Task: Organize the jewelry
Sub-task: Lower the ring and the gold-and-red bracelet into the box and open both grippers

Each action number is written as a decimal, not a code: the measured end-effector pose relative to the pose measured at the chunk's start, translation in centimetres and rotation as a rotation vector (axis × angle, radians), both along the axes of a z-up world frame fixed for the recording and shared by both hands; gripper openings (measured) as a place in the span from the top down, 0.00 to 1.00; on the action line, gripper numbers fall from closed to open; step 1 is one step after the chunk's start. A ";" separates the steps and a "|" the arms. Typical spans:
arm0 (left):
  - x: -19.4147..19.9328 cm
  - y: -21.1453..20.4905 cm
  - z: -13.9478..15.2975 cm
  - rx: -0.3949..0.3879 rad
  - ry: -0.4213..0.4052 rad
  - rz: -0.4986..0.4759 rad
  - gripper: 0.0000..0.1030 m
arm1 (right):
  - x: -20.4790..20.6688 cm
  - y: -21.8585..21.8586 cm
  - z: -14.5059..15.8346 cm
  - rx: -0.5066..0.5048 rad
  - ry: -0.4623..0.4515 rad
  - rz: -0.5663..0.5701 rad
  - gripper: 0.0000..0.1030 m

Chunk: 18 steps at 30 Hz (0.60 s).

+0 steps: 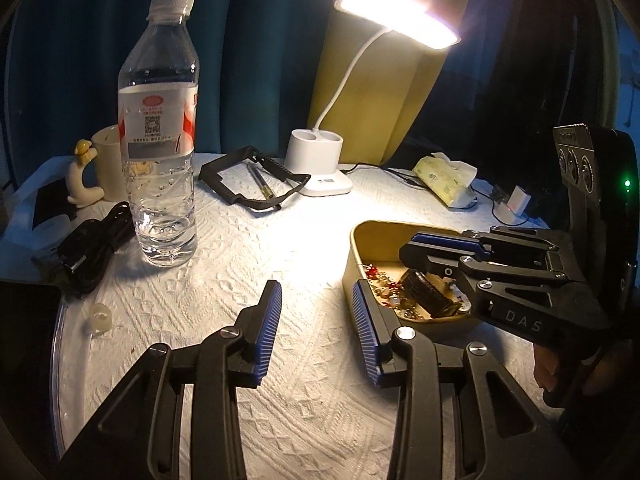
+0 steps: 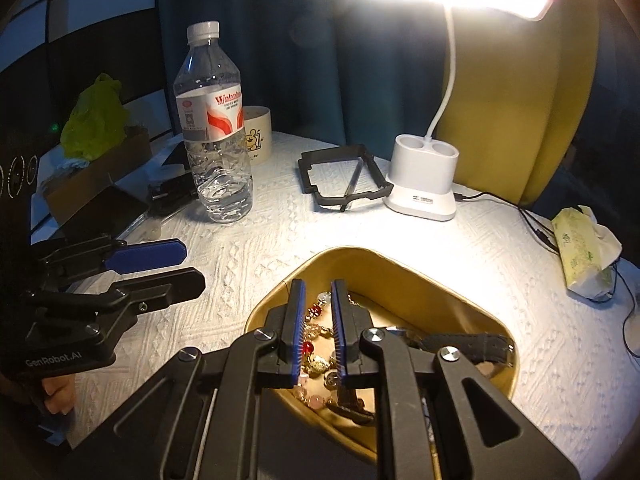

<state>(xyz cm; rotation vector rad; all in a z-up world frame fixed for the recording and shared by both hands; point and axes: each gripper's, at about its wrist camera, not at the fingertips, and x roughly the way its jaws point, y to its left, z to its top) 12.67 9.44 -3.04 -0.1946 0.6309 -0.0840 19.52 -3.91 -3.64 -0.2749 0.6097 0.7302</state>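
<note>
- Right gripper, nearest the right wrist camera, hung over the gold tray with its blue-padded fingers set narrowly apart; beads showed in the gap between them, but whether the pads pinched anything could not be told.
- Left gripper stood wide apart above the white textured tablecloth, holding nothing, its right finger just beside the tray's near wall.
- Jewelry lay heaped in the tray: red and pale beads, gold-toned pieces and what looked like a dark watch strap towards the tray's right side.
- No piece of jewelry was seen on the cloth outside the tray, and no separate sorting container appeared in either view.
- Judged progress: early. The pile seemed still tangled together, so picking out and arranging the pieces was probably all left to do.
- Beyond the tray stood a water bottle, a lit desk lamp with a white base, and a black frame with a pen lying inside it.
- Farther out lay a tissue pack at the right edge, a cream mug behind the bottle, and a coiled black cable at the left.
</note>
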 end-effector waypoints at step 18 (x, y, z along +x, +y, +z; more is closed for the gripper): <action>-4.1 -4.9 -0.6 0.038 0.024 -0.048 0.61 | -5.0 -6.5 -1.1 0.006 0.014 -0.096 0.85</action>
